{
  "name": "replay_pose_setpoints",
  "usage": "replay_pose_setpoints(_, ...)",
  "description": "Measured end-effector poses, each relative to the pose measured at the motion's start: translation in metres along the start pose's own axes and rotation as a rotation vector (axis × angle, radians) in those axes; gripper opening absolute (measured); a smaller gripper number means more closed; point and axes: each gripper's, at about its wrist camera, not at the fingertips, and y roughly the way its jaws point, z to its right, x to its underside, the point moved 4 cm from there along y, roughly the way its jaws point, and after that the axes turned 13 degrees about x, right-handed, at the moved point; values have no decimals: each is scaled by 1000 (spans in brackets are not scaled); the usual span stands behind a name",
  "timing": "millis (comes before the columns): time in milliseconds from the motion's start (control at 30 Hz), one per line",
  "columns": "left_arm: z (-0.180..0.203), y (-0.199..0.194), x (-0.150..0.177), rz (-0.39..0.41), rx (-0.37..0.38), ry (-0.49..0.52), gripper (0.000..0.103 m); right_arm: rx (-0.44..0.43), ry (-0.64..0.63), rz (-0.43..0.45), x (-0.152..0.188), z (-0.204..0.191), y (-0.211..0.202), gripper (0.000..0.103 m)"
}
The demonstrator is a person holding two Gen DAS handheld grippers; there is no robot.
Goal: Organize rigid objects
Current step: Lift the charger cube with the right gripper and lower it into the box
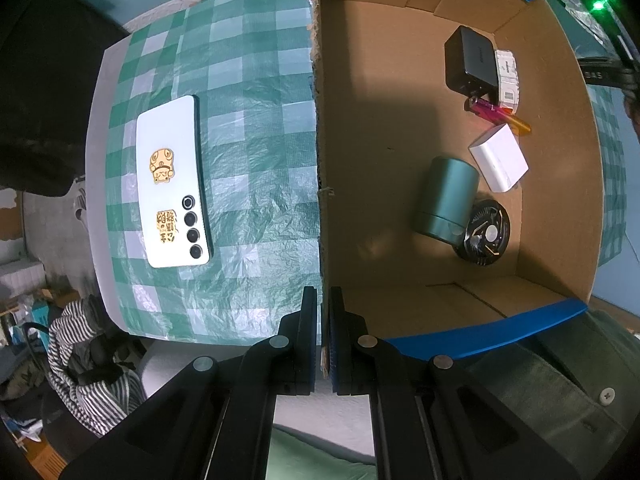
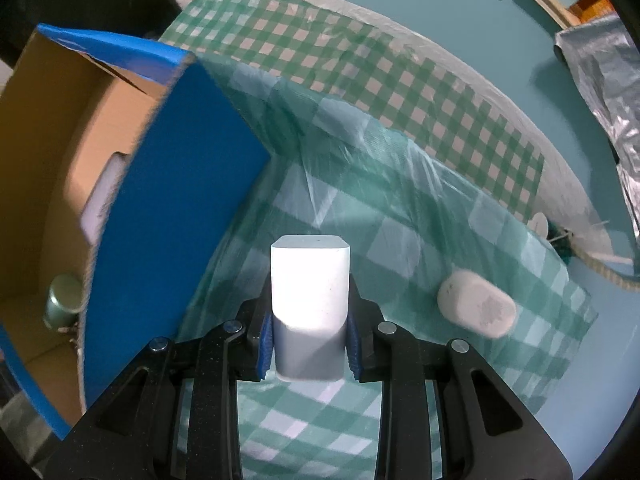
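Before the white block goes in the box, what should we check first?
1. Right tongs shut on the white block: ok.
2. Left tongs pinch the box wall to steady it: ok.
3. Bare floor left in the box beside the green can: ok.
4. Block is above the blue box side: cannot tell.
5. Phone and grey pebble-shaped thing wait on the cloth: ok.
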Motion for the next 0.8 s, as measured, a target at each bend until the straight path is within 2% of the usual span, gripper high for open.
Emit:
replay_pose_setpoints(433, 2, -1, 0, 2, -7, 12, 6, -51, 35, 89, 16, -3, -68, 28)
replay_pose_setpoints(800, 3, -3, 1, 6, -13, 24, 6, -81, -13, 158, 17, -26, -118, 28)
